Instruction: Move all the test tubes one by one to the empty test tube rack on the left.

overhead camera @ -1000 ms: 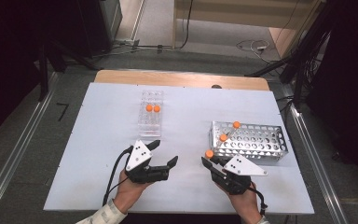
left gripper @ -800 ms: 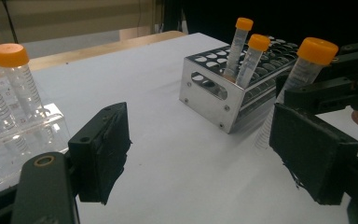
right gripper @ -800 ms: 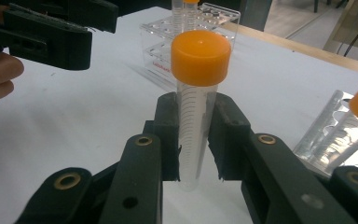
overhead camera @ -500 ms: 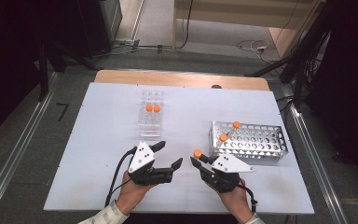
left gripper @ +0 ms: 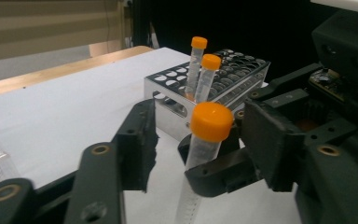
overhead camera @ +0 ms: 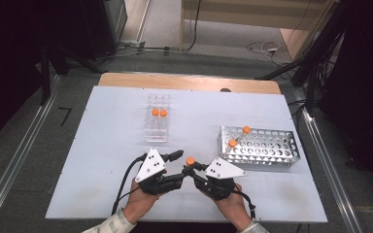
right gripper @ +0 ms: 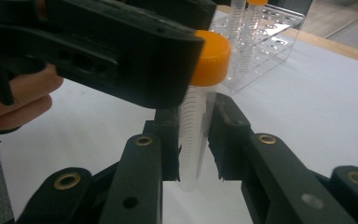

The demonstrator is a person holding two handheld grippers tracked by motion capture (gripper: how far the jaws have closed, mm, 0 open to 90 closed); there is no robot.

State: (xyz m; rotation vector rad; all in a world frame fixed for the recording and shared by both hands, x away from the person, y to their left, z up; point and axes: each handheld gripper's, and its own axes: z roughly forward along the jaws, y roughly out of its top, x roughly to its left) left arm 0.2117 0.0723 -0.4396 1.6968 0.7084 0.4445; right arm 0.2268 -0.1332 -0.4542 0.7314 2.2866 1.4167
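Tube handover between two claws

Handover looks like the step in hand: the right claw (overhead camera: 190, 171) pinches a capped tube (right gripper: 196, 122) upright above the near middle of the tabletop (overhead camera: 102, 145), its jaws pressed on the clear barrel below the cap. The left claw (left gripper: 196, 140) stands spread on either side of the same tube, one jaw still apart from it, so it has not yet gripped.

To do this well, the left jaws should probably close on bare barrel clear of the right jaws, squarely and without tilting the tube, and the right claw should let go only once that grip is firm; a smooth round barrel may slip or twist under an off-centre squeeze.

The tube is translucent plastic with printed graduation marks and a glossy orange screw cap. Behind it the metal rack (overhead camera: 260, 145) is shiny perforated sheet holding two more orange-capped tubes, and the clear plastic rack (overhead camera: 156, 127) farther off carries two others. The tabletop is matte white.
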